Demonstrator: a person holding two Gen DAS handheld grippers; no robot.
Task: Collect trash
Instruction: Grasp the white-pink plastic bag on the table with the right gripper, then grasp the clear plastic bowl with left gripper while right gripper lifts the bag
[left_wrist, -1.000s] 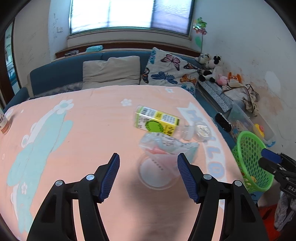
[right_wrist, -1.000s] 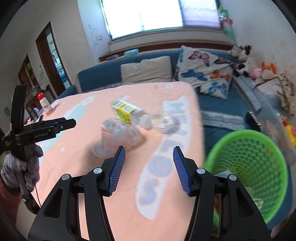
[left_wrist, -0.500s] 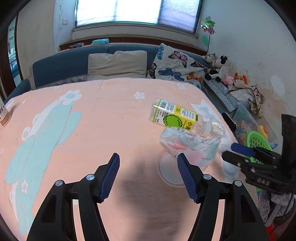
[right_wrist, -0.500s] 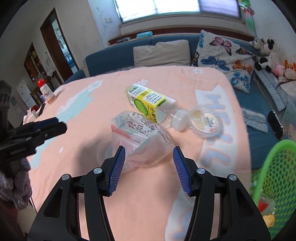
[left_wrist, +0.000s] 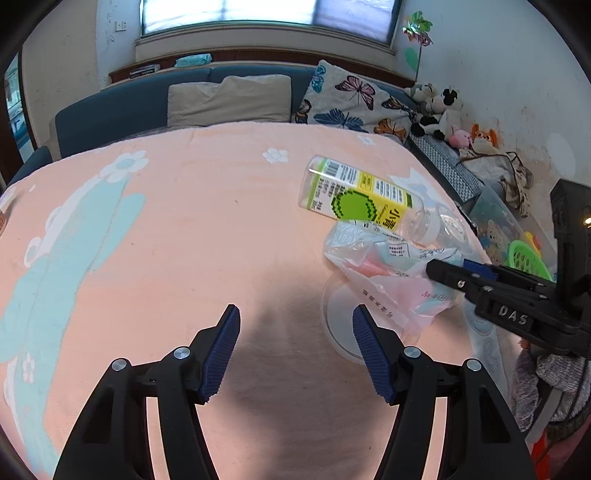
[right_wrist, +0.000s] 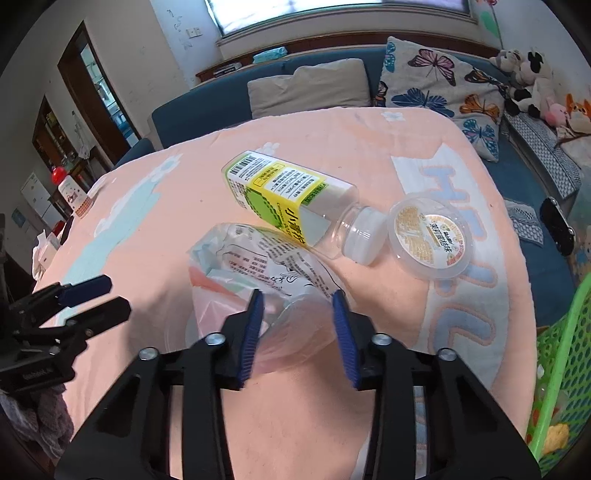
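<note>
Two hand-held grippers (left_wrist: 291, 349) (right_wrist: 297, 332) angled downward, right's jaws closing around plastic bag (right_wrist: 258, 269).

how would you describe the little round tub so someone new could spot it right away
Start at the peach blanket with pale blue "HELLO" lettering along its right side. On that lettering lies a small clear round tub, just past the white cap of the tipped-over bottle. Unlike the long yellow-green labelled bottle and the crumpled plastic bag, it is shallow, disc-shaped, with an orange-printed lid.
</note>
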